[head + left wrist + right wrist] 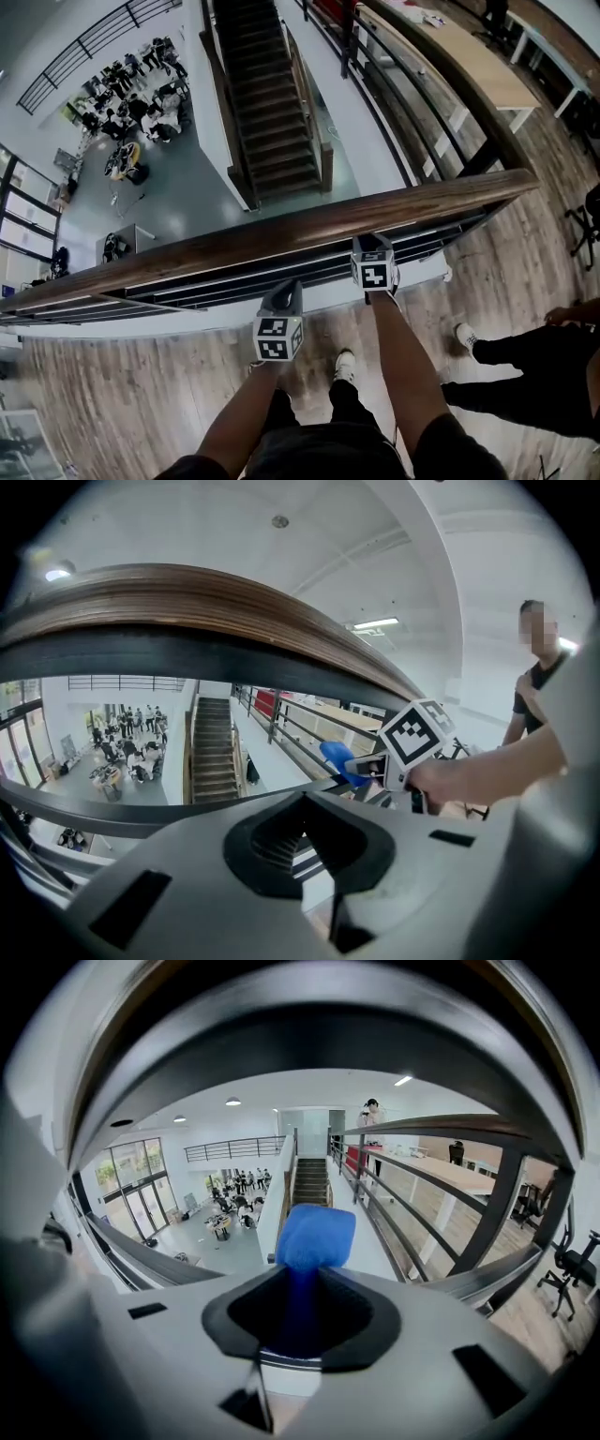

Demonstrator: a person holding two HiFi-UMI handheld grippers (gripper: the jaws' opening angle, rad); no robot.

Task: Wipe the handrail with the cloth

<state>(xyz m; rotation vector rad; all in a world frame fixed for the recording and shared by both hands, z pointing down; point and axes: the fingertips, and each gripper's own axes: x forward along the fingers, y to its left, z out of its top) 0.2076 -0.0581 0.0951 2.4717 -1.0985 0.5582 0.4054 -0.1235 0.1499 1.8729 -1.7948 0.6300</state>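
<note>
Two grippers sit at the wooden handrail (281,230), one on each outstretched forearm. The right gripper (305,1283) has its fingers clamped on the blue cloth (316,1237), which pokes out ahead of them as a bunched wad. This gripper reaches further forward, tucked under the near edge of the rail, and in its own view the rail arcs close overhead. I cannot tell whether the cloth touches the wood. The left gripper (302,803) has its fingers pressed together with nothing between them. It is held just short of the rail, below its dark underside, and to the left of the other. Far below lies the staircase (272,103).
</note>
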